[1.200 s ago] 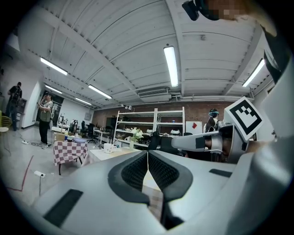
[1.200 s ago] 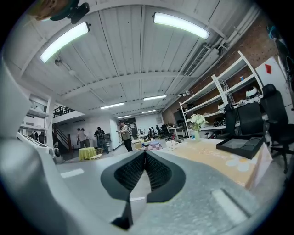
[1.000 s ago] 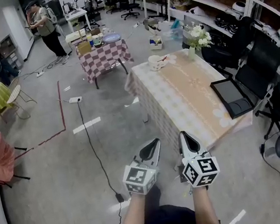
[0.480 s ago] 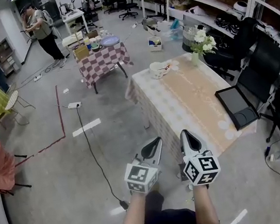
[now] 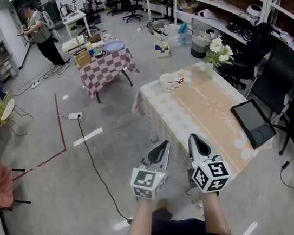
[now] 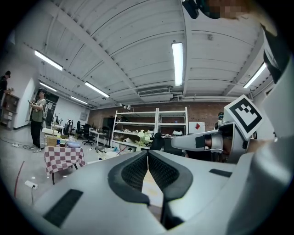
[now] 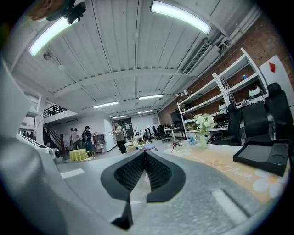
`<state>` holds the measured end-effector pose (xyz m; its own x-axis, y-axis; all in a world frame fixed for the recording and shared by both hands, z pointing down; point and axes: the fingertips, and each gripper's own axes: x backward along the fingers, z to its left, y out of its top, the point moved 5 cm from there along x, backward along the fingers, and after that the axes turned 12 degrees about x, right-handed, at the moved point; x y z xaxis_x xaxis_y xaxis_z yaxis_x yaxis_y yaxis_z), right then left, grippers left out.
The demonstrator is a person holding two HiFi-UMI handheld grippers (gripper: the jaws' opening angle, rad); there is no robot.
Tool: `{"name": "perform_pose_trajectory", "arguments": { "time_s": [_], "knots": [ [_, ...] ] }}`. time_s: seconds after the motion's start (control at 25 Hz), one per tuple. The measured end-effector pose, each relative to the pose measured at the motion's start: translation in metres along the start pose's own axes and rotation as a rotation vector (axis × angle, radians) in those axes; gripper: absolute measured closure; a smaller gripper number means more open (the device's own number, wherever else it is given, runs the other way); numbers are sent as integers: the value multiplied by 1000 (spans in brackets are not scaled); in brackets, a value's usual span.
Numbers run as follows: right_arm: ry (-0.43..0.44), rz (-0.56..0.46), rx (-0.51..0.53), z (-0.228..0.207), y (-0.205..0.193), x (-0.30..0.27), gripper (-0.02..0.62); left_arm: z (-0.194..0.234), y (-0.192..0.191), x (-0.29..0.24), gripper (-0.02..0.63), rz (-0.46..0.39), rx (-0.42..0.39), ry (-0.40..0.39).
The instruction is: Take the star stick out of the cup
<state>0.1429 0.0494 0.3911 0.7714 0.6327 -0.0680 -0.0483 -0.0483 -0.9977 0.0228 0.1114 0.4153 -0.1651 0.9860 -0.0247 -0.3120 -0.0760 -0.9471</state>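
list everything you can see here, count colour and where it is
long table: one, peach cloth, just ahead of the grippers
cup: one, white, table's far end
star stick: one, red, in the cup
flowers: one bunch, white, in a vase at the far right corner
tray: one, black, table's right edge
small table: one, checked cloth, further back
people: at least two, back left
left gripper: one, grey, shut, empty
right gripper: one, grey, shut, empty

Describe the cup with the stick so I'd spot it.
Find the long table with the beige runner. At its far end stand a white cup and a vase of white flowers. The cup is the low, wide one on the left, stick poking out.
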Motion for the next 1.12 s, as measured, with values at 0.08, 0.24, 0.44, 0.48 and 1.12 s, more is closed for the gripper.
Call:
{"name": "perform_pose_trajectory", "arguments": {
  "time_s": [0.08,0.24,0.44,0.48,1.12],
  "knots": [
    [5,0,5,-1,1,-14,592,9,4,-10,594,3,-7,-7],
    [22,-6,2,-4,5,-39,592,28,14,-27,594,7,-23,-2],
    [7,-4,-2,-6,5,-66,592,52,21,-39,594,6,-29,5],
    [4,-1,-3,-6,4,-71,592,57,21,-40,594,9,-28,9],
    [-54,13,-27,-16,-8,-82,592,101,17,-30,594,11,-6,91]
  ]
}}
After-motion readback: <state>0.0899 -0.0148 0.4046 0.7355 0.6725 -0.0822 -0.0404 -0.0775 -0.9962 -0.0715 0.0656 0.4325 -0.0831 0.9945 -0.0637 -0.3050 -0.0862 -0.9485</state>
